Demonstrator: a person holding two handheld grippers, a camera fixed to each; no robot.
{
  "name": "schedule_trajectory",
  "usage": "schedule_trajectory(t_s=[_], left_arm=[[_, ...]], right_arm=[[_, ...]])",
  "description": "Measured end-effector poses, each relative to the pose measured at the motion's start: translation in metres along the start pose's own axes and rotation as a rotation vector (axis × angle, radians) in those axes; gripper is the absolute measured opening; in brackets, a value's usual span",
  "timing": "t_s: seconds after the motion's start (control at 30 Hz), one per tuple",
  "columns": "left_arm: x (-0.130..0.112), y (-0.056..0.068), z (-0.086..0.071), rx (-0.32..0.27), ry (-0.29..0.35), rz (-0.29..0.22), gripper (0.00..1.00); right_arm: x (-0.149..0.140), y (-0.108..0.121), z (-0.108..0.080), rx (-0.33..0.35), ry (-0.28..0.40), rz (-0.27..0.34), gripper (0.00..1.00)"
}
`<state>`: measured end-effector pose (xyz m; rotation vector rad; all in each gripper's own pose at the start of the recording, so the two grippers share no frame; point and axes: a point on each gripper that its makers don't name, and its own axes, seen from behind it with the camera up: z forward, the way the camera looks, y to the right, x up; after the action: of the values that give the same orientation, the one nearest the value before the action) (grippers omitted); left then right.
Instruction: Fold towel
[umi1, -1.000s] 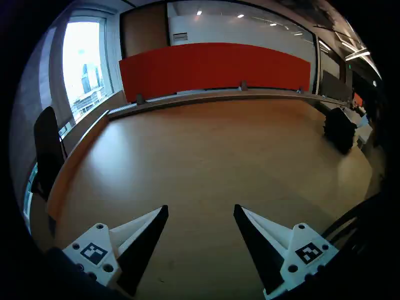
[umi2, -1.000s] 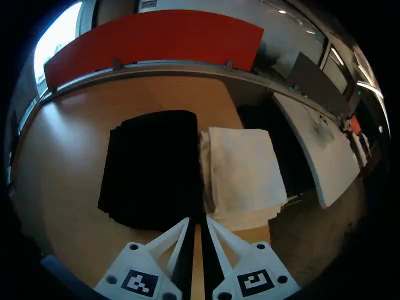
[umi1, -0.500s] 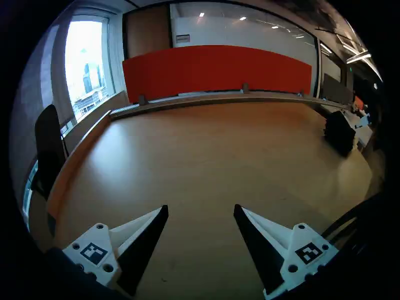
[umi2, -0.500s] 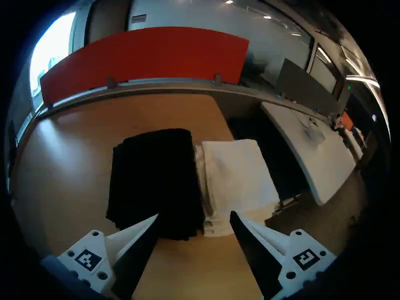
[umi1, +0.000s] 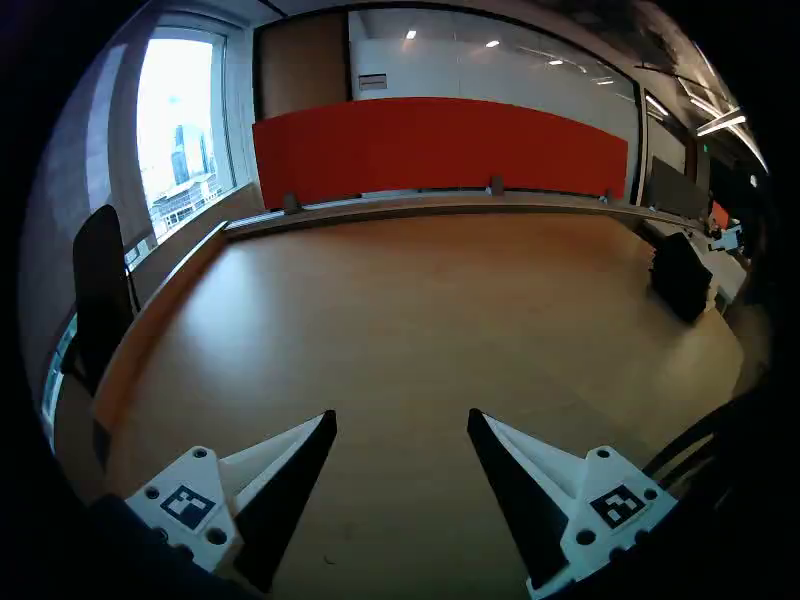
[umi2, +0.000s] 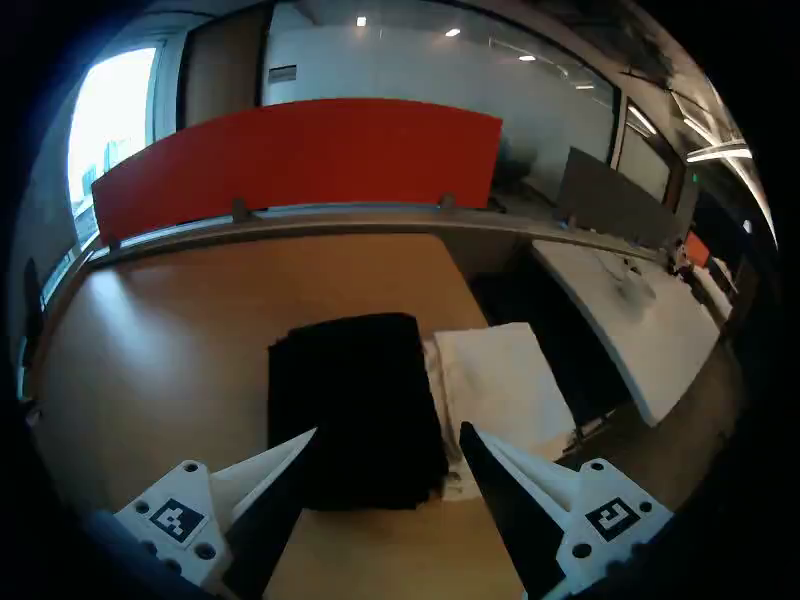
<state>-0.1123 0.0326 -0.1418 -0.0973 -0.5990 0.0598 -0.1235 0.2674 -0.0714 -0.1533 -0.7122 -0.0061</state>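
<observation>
Black towel (umi2: 355, 410): folded flat on tabletop (umi2: 170, 330), touching white towel (umi2: 500, 390), also folded, which lies along the tabletop's side edge.
Progress: folding looks complete; nothing unfolded in sight.
Right gripper (umi2: 388, 430): jaws apart, empty, at the pair's near ends.
Left gripper (umi1: 400, 412): jaws apart, empty, over bare wood.
Room: wide bare surface beyond the black towel; red partition (umi2: 300, 155) bounds the far edge; drop-off beside the white towel.

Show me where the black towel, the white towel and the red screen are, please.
black towel (umi2: 352, 405), right gripper view, middle of its top surface.
white towel (umi2: 497, 385), right gripper view, middle of its top fold.
red screen (umi2: 300, 155), right gripper view, centre of the panel.
</observation>
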Motion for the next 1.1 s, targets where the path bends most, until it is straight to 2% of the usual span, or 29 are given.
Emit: schedule_trajectory(t_s=[0.3,0.57,0.67,0.97,1.1], left_arm=[[0.000,-0.002,0.001,0.006,0.004,-0.035,0.97],[-0.002,-0.003,0.002,0.009,0.001,-0.054,0.98],[-0.002,-0.002,0.003,0.008,0.001,-0.054,0.98],[0.002,-0.003,0.006,0.009,0.009,-0.053,0.98],[0.004,-0.005,0.007,0.012,0.015,-0.054,0.98]], right_arm=[[0.036,-0.012,-0.010,-0.022,0.157,0.045,1.00],[0.076,-0.012,-0.029,-0.063,0.351,0.098,1.00],[0.085,-0.016,-0.033,-0.069,0.401,0.120,1.00],[0.096,-0.034,-0.035,-0.042,0.434,0.123,1.00],[0.111,-0.047,-0.041,-0.025,0.475,0.125,1.00]])
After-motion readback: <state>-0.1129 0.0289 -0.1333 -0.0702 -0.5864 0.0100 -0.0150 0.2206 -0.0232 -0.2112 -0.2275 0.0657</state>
